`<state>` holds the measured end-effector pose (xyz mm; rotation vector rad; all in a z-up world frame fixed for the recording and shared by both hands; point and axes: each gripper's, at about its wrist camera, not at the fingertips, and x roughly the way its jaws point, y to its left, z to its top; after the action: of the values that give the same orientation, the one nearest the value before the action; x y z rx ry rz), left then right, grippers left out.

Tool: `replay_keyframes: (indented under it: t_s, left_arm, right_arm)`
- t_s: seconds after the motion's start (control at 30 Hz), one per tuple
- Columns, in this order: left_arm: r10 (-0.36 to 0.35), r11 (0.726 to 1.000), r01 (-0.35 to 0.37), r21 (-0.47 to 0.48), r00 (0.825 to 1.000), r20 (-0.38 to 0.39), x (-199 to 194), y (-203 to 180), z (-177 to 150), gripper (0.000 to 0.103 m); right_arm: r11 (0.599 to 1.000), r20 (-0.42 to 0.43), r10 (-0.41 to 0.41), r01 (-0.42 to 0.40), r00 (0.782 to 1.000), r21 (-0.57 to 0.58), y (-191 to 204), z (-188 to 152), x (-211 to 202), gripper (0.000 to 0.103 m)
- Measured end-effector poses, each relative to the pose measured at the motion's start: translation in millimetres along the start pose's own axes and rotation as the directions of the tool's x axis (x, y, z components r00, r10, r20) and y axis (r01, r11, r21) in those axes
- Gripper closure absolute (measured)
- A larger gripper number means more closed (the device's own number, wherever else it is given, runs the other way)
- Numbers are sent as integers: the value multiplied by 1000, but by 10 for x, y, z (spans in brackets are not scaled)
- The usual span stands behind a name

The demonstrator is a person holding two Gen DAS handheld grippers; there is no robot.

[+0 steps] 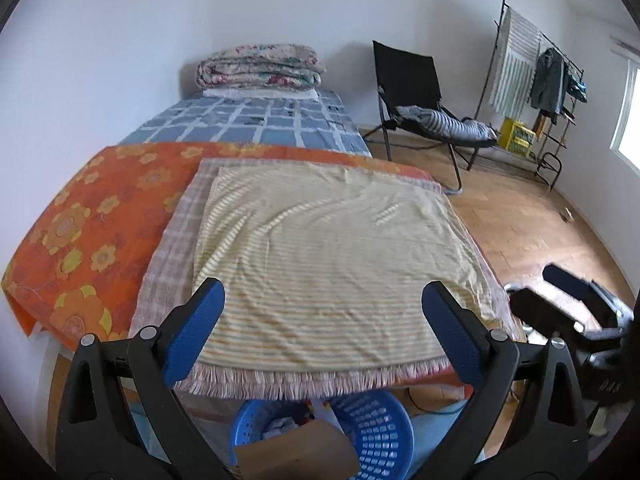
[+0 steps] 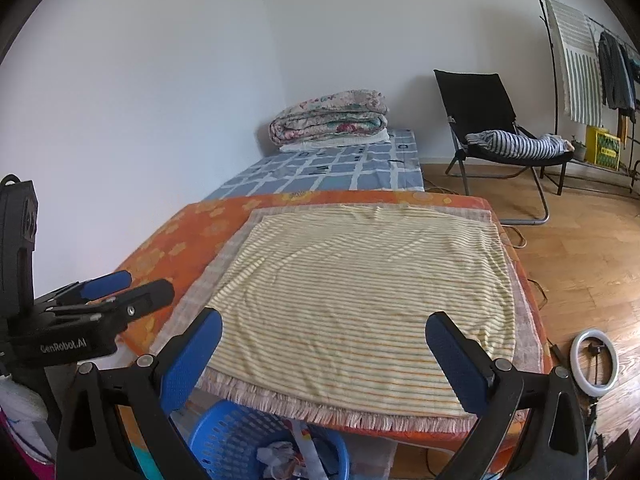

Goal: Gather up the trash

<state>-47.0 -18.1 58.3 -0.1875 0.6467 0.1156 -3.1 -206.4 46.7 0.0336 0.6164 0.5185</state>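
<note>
A blue plastic basket (image 1: 376, 432) stands on the floor below the near edge of the bed, with crumpled trash (image 1: 286, 426) and a brown cardboard piece (image 1: 296, 456) in it. It also shows in the right wrist view (image 2: 224, 436), with crumpled trash (image 2: 280, 456) inside. My left gripper (image 1: 324, 316) is open and empty above the basket. My right gripper (image 2: 324, 348) is open and empty over the near edge of the yellow striped cloth (image 2: 360, 292). The left gripper shows at the left of the right wrist view (image 2: 120, 292).
The striped cloth (image 1: 332, 248) lies on an orange flowered cover (image 1: 92, 220) on the bed. A folded quilt (image 1: 260, 66) sits at the far end. A black chair (image 2: 492, 136), a clothes rack (image 2: 592, 76) and a ring light (image 2: 594, 362) stand on the wooden floor at right.
</note>
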Motion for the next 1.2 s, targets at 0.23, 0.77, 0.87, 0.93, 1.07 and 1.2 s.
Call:
replay_keyframes:
  t_s: [0.23, 0.77, 0.87, 0.93, 1.07, 1.2]
  left_arm:
    - [-11, 999, 13, -45, 999, 44, -73, 3, 89, 2]
    - [-18, 998, 23, -64, 997, 71, -85, 2, 142, 2]
    - [-18, 998, 22, -52, 998, 64, -61, -52, 123, 2]
    - [-18, 998, 21, -52, 998, 64, -58, -69, 119, 2]
    - [-16, 999, 19, -49, 998, 62, -31, -117, 104, 2]
    - [-18, 999, 21, -50, 998, 61, -38, -103, 109, 2]
  right_arm:
    - [998, 22, -17, 15, 1000, 59, -200, 41, 88, 0]
    - [999, 28, -39, 38, 999, 30, -43, 5, 209, 0]
    - [999, 34, -43, 42, 998, 24, -30, 1, 213, 0]
    - [999, 33, -40, 39, 999, 29, -50, -6, 213, 0]
    - [998, 29, -38, 37, 999, 43, -96, -18, 221, 0]
    - [998, 29, -36, 35, 999, 54, -135, -16, 224, 0]
